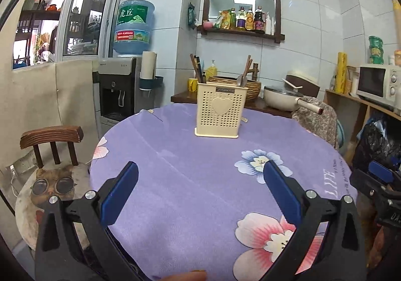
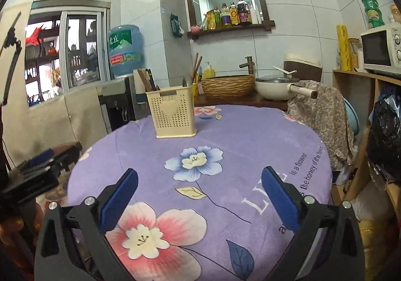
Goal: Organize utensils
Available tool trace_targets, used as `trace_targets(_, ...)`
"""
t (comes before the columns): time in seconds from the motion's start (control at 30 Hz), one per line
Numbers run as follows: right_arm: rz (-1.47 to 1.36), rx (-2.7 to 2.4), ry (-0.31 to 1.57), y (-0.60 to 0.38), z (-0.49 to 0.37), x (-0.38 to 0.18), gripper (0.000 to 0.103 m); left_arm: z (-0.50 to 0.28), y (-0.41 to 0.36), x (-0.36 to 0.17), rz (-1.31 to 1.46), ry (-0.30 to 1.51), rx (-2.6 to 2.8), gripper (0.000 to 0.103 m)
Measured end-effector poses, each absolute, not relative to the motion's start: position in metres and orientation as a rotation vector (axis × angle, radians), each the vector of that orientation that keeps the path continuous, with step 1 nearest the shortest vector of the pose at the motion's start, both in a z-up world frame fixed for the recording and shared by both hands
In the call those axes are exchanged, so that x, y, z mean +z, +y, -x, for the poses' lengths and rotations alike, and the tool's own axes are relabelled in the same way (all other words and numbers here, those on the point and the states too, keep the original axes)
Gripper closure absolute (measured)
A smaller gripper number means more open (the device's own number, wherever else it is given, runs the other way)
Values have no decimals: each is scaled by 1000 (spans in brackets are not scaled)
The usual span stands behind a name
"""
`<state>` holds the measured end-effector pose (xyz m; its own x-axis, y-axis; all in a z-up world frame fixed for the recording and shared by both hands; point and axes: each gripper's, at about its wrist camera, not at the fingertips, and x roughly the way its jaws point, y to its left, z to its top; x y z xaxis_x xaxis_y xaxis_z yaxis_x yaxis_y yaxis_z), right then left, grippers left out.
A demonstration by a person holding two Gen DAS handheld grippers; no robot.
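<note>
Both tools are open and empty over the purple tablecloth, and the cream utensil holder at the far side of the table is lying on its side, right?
Not quite. The utensil holder stands upright on its base, with chopsticks sticking up out of it; the left wrist view shows this. The rest holds: the left tool and right tool are open and empty over the tablecloth.

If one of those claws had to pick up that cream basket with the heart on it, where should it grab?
Probably by the top rim of the basket, coming down from above, with one finger inside a wall and one outside. It stands upright and looks too wide to straddle whole. Aim for the middle of the rim, between the chopsticks at the left end and the spoon at the right.
</note>
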<state>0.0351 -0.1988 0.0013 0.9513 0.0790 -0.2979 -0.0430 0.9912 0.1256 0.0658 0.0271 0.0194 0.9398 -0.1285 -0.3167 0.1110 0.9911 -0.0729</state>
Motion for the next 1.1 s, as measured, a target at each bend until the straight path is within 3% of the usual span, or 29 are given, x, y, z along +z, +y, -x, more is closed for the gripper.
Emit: trace_targets(1.1,-57,78,299,-183,-49,-3,6,-69,29,20,-4,307,-72,5)
